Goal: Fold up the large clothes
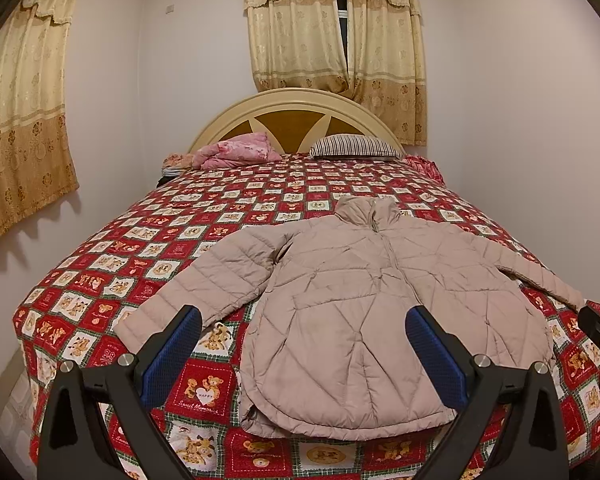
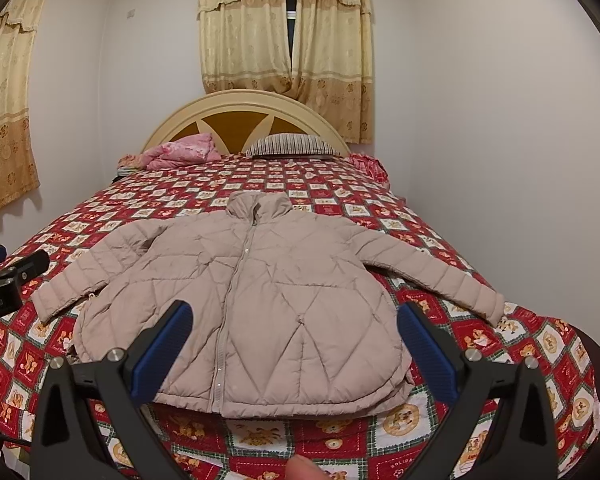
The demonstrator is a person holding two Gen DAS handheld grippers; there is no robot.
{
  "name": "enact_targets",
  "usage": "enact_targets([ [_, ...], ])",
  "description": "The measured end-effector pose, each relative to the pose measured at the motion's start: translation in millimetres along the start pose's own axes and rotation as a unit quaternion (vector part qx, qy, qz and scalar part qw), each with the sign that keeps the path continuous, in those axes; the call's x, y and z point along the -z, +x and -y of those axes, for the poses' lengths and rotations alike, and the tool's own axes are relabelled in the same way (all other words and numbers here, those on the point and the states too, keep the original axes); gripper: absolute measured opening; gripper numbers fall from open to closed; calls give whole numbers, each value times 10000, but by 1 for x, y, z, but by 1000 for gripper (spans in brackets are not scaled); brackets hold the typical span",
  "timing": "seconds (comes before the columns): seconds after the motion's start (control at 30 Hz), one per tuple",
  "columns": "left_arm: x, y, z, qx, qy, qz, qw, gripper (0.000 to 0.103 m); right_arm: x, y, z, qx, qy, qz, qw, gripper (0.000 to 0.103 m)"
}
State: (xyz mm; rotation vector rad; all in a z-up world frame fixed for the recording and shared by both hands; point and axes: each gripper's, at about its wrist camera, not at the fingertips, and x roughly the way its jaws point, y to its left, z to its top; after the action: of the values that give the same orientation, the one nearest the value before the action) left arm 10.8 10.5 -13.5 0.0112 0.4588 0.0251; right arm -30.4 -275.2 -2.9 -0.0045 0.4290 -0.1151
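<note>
From my seat, both cameras look down a bed [image 1: 100, 280] covered by a red patchwork quilt [image 2: 500, 344] with teddy-bear squares. The beige quilted puffer jacket [image 2: 260, 304] lies flat on the near half of it, front up, zip closed, collar toward the headboard [image 1: 296, 112], both sleeves spread outward. Its right sleeve cuff is partly cut off in the left wrist view by the other tool at the frame edge; the hem's left corner is bunched and I cannot make out how it is tucked.

My left gripper [image 1: 304, 344] hangs above the hem with its 2 blue-padded fingers [image 1: 172, 352] spread wide, holding nothing. My right gripper [image 2: 294, 344] is likewise spread apart and empty over the hem's right part. A fingertip [image 2: 304, 470] pokes in at the bottom of the right view, blurred.

At the head lie a crumpled pink blanket [image 1: 236, 152] and a striped pillow [image 1: 356, 146]; something beside the blanket is too small to identify. Cream curtains [image 2: 284, 28] hang behind.
</note>
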Motion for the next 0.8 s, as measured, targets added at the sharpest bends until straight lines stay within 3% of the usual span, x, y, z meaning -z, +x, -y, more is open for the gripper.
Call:
enact_targets([
  [0.8,1,2,-1,20,-14,-24,10000,102,0,-1,-2,-28,16,-13,10000,103],
])
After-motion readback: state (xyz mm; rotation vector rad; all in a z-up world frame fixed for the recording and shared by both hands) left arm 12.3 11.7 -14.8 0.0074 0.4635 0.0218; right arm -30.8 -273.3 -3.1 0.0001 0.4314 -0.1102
